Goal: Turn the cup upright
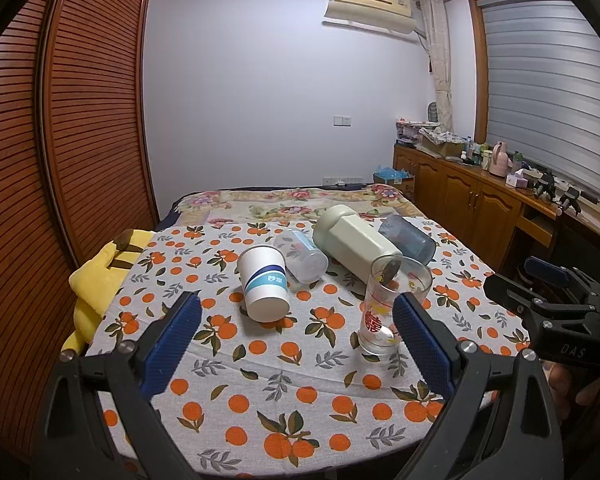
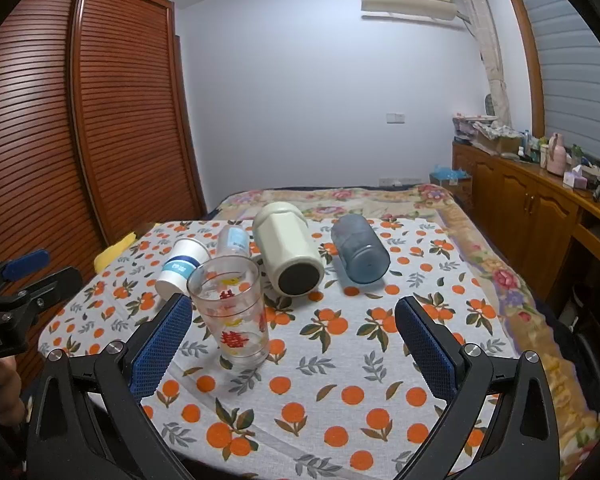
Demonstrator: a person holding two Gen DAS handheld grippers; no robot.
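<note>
A clear glass with red and yellow print point(image 1: 388, 308) point(image 2: 232, 312) stands upright on the orange-patterned cloth. A white paper cup with a blue band point(image 1: 263, 284) point(image 2: 180, 270), a clear plastic cup point(image 1: 300, 255) point(image 2: 232, 242), a cream jar point(image 1: 354, 244) point(image 2: 290, 252) and a blue-grey tumbler point(image 1: 408, 238) point(image 2: 360, 254) lie on their sides. My left gripper point(image 1: 296, 340) is open and empty, the glass just inside its right finger. My right gripper point(image 2: 294, 340) is open and empty, the glass by its left finger.
The cloth covers a table point(image 1: 284, 420) in front of a floral bed point(image 1: 284, 204). A yellow towel point(image 1: 96, 276) lies at the table's left edge. A slatted wardrobe point(image 1: 80, 120) is left; a wooden cabinet point(image 1: 472, 200) with clutter is right.
</note>
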